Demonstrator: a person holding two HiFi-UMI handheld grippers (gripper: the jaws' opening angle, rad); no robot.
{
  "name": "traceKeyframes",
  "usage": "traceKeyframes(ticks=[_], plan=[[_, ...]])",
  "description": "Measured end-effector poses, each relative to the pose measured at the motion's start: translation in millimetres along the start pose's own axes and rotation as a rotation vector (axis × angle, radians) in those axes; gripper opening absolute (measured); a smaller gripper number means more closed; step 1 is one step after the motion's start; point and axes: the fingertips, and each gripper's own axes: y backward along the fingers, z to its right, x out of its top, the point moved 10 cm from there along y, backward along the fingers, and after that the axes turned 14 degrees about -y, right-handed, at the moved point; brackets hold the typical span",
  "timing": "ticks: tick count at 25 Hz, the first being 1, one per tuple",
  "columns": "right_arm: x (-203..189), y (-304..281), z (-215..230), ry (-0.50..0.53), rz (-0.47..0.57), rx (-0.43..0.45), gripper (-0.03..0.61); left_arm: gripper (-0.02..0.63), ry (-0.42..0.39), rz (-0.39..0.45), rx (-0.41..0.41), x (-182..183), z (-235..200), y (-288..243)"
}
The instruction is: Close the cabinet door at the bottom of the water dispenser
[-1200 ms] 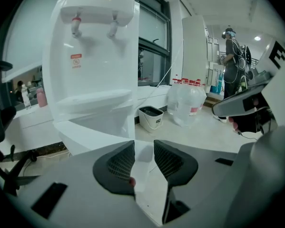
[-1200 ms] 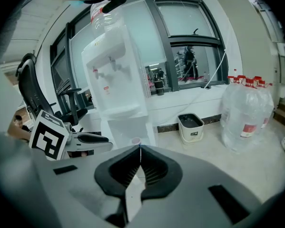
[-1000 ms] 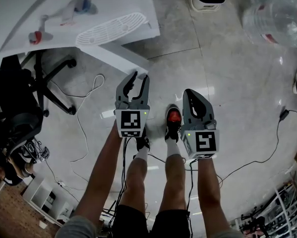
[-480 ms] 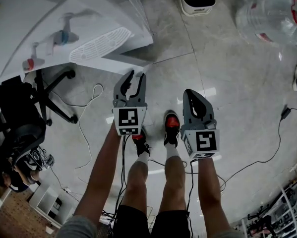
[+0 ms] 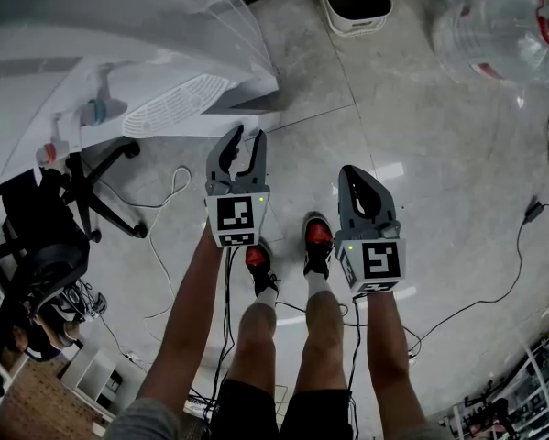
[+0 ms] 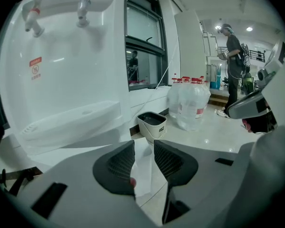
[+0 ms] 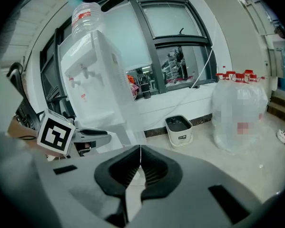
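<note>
Two grippers hang out in front of the person, and neither touches anything, so this looks like the approach step. The left gripper [image 5: 244,140] has its jaws partly apart with nothing between them. The right gripper [image 5: 352,177] has its jaws closed together and empty. The water dispenser [image 5: 118,53] stands ahead and to the left, near the left gripper. A white panel low on its front, probably the open cabinet door [image 5: 253,62], juts out over the floor [image 5: 421,136], though its exact angle is hard to read. The next move probably calls for lowering the left gripper to that panel's free edge and pushing it flush.
</note>
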Motion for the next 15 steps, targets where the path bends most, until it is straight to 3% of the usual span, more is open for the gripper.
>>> traceKeyframes(ticks=[15], plan=[[17.6,-15.6,16.1,-0.007,0.022,-0.009,0.02,0.147,-0.047,0.004,0.035,14.6,-11.2,-25.3]])
